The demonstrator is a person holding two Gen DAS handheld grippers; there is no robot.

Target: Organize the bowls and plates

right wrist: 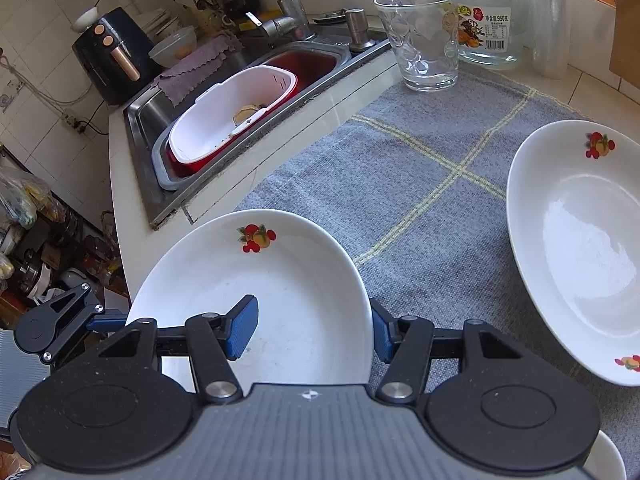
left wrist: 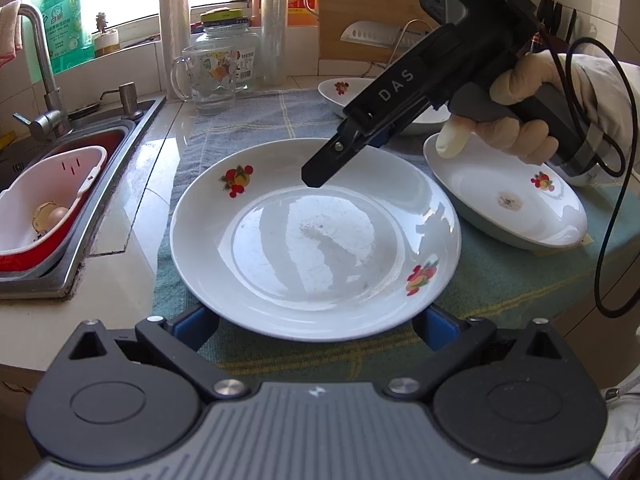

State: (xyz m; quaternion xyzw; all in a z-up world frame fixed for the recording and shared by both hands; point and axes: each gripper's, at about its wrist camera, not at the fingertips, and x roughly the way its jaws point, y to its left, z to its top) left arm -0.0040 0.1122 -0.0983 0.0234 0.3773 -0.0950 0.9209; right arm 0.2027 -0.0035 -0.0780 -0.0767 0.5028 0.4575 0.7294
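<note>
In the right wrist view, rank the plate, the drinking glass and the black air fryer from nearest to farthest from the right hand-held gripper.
1. White fruit-print plate, between the right hand-held gripper fingers.
2. Clear drinking glass, ahead right.
3. Black air fryer, far left beyond the sink.

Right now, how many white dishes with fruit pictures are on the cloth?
3. A big plate sits between the left tongs. A second dish lies to its right. A third sits behind, half hidden by the right tongs. More may be hidden.

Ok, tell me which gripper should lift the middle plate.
Right. The right gripper straddles the rim of the plate, one finger inside, one outside, ready to pinch. The left gripper only flanks its near edge.
</note>
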